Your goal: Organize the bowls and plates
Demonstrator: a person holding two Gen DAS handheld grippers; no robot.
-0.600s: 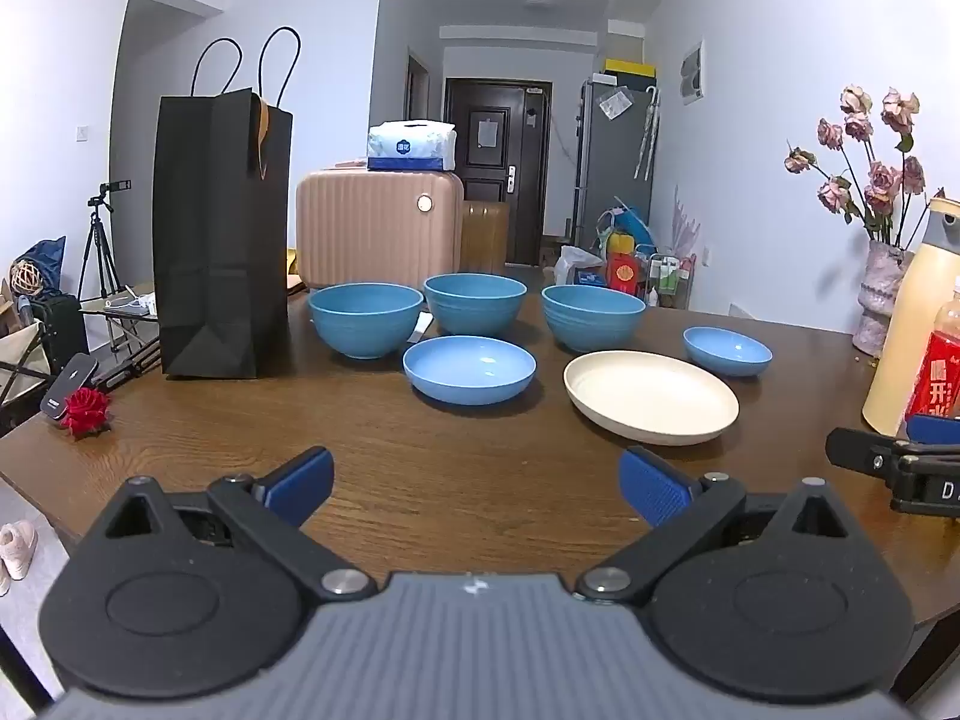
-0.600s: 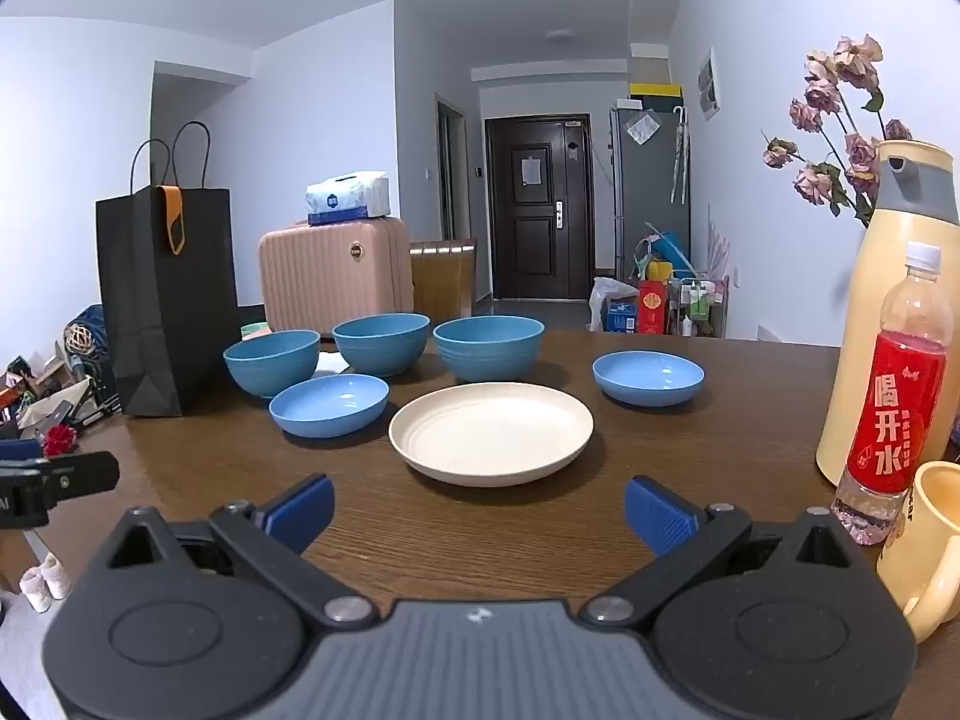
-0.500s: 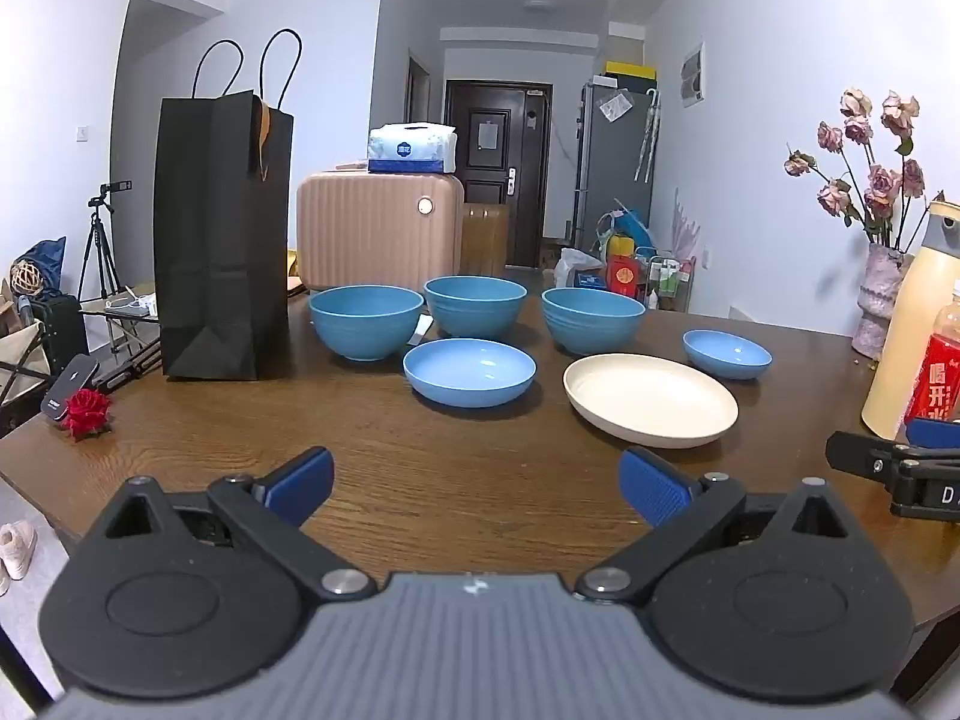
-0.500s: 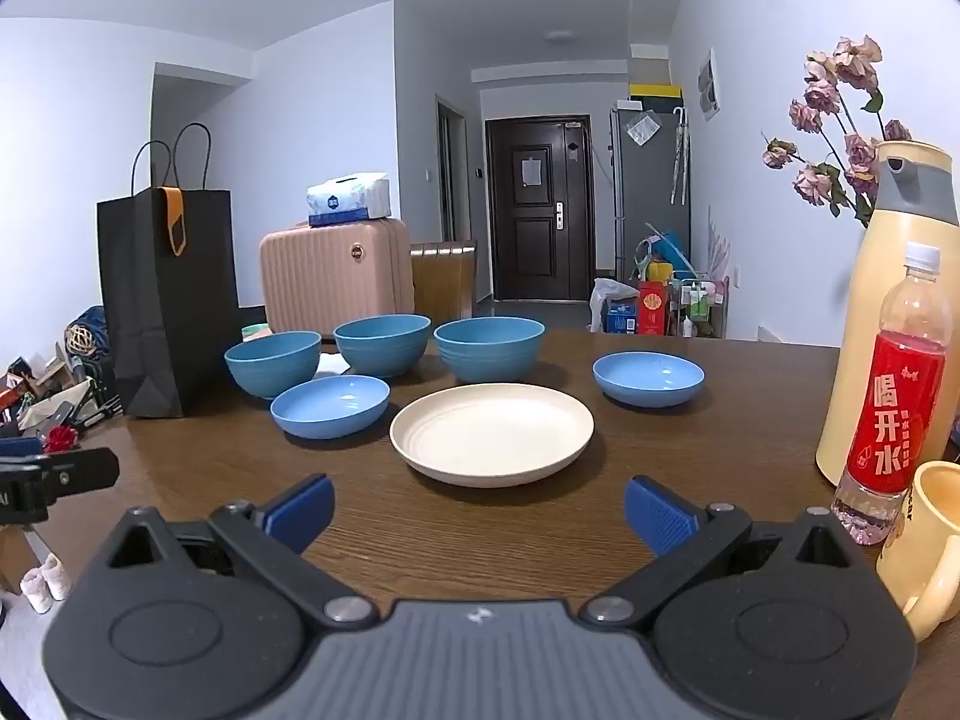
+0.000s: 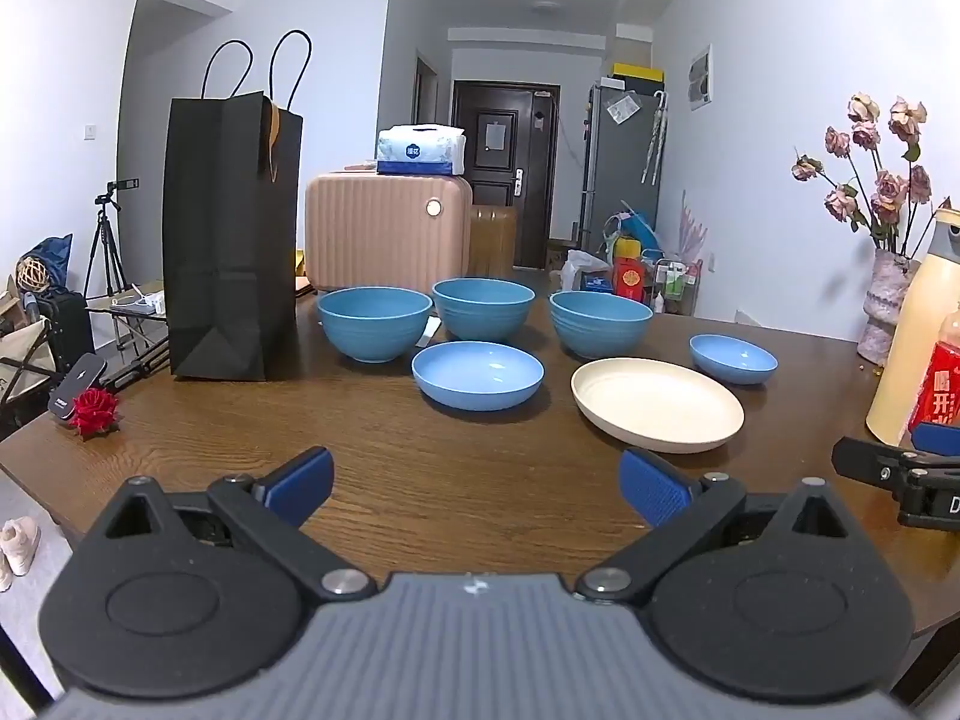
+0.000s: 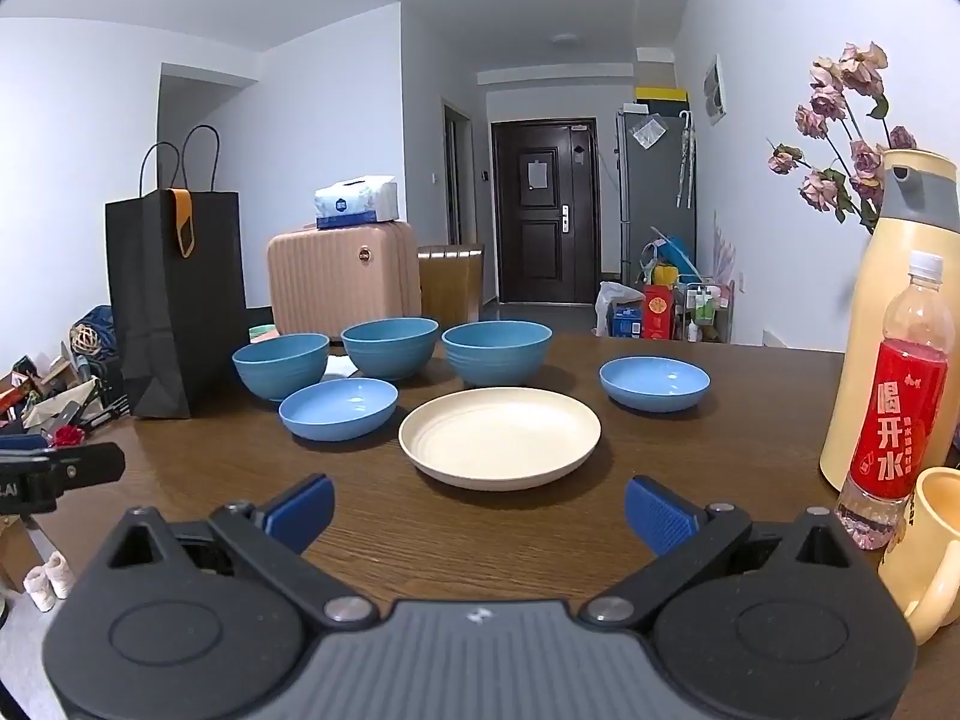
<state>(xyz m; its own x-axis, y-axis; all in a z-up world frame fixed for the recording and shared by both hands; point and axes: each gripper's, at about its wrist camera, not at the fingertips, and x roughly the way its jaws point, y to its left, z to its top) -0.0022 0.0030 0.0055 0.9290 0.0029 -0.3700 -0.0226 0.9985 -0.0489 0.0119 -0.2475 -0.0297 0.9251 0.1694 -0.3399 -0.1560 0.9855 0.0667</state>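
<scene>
Grippers wide apart above the near table (image 6: 690, 438) edge.
Right gripper (image 6: 478, 507) faces the cream plate (image 6: 499, 443); left gripper (image 5: 477, 489) faces the shallow blue dish (image 5: 477, 373); both empty.

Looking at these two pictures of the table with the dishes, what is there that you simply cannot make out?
- Black paper bag: its contents, both views; its own walls hide them.
- White scrap behind the deep blue bowls, left view: bowls cover most of it.
- Yellow mug, right view: cut off by the picture's edge.
- Red bottle, left view: cut off at the edge, label incomplete.
- Clutter by the far door: too small to identify.
</scene>
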